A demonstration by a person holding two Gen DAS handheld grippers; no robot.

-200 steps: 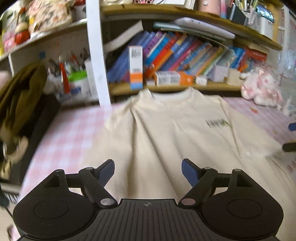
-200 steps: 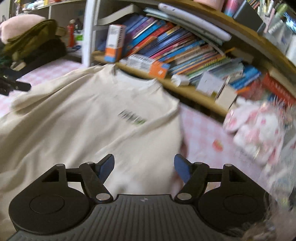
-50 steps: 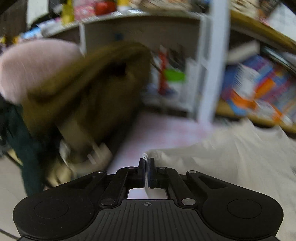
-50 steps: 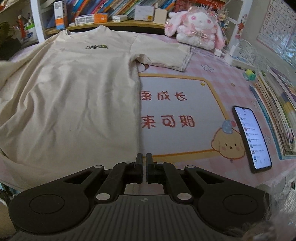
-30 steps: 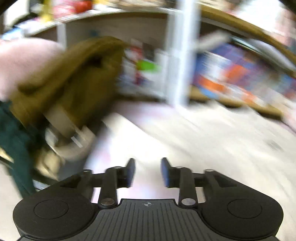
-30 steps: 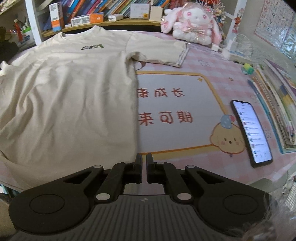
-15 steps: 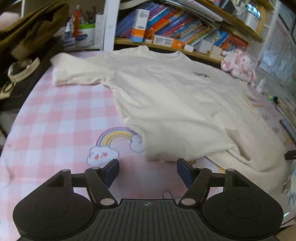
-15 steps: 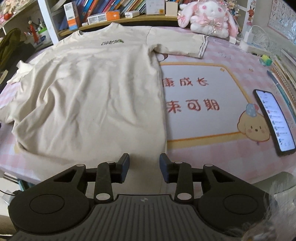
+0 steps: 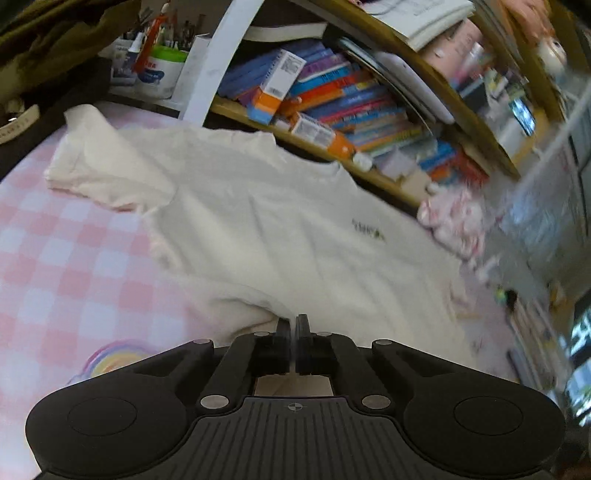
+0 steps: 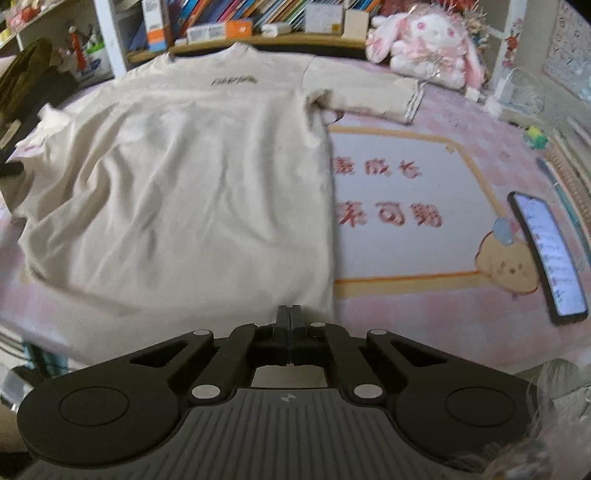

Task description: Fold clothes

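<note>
T-shirt (image 10: 177, 184) hem pinched between both grippers' closed jaws at near corners.

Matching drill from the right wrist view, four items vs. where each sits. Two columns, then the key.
Things
1. T-shirt
2. Phone
3. Plush rabbit
4. Orange-and-white box

Places
A. standing upright on the shelf behind the shirt's collar
B. far end of the table, beyond the shirt's sleeve
C. spread flat over the left part of the table
D. lying screen-up near the table's right edge

Pairs: 1-C, 2-D, 3-B, 4-A
</note>
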